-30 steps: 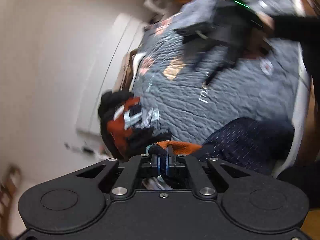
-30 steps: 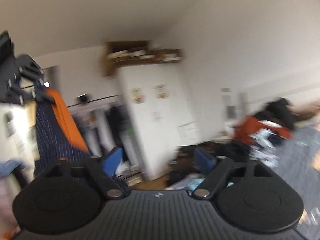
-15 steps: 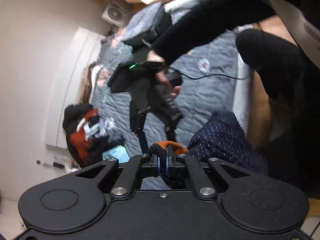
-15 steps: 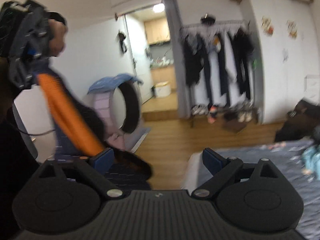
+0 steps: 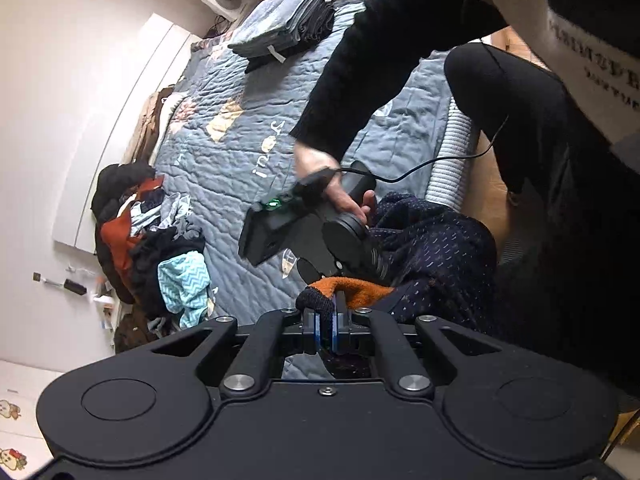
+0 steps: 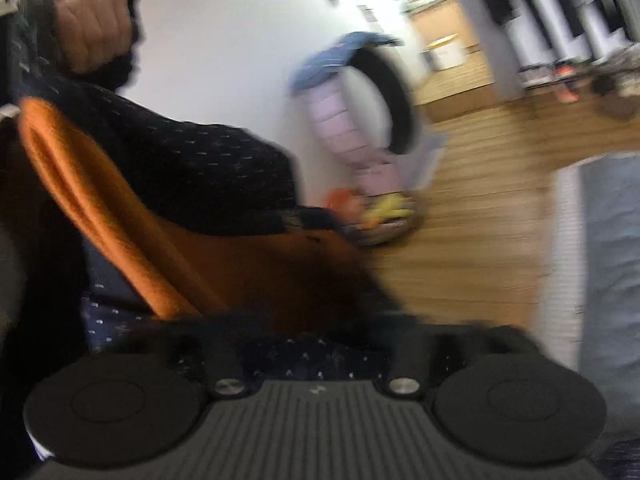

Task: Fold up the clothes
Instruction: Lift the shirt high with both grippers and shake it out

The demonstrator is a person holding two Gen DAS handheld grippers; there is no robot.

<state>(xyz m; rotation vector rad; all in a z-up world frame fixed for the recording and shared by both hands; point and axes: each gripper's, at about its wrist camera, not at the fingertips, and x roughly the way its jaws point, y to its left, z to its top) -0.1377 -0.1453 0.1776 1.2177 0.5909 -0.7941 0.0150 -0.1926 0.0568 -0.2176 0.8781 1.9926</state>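
Left wrist: left hand-held gripper clamps navy-orange garment, clothes pile | right wrist: right hand-held gripper just closed on garment

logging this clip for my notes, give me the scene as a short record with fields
garment in hand: navy speckled sweater with orange lining, bunched at the bed's near edge
left gripper: shut on the sweater's orange-lined edge
right gripper: jaws have just been closing, fingertips buried in the sweater's fabric
surface: bed with blue-grey quilt
folded stack: at the quilt's far end
unfolded pile: heaped at the quilt's side by the wall, with a teal zigzag piece
person: black sleeve reaching to the right gripper
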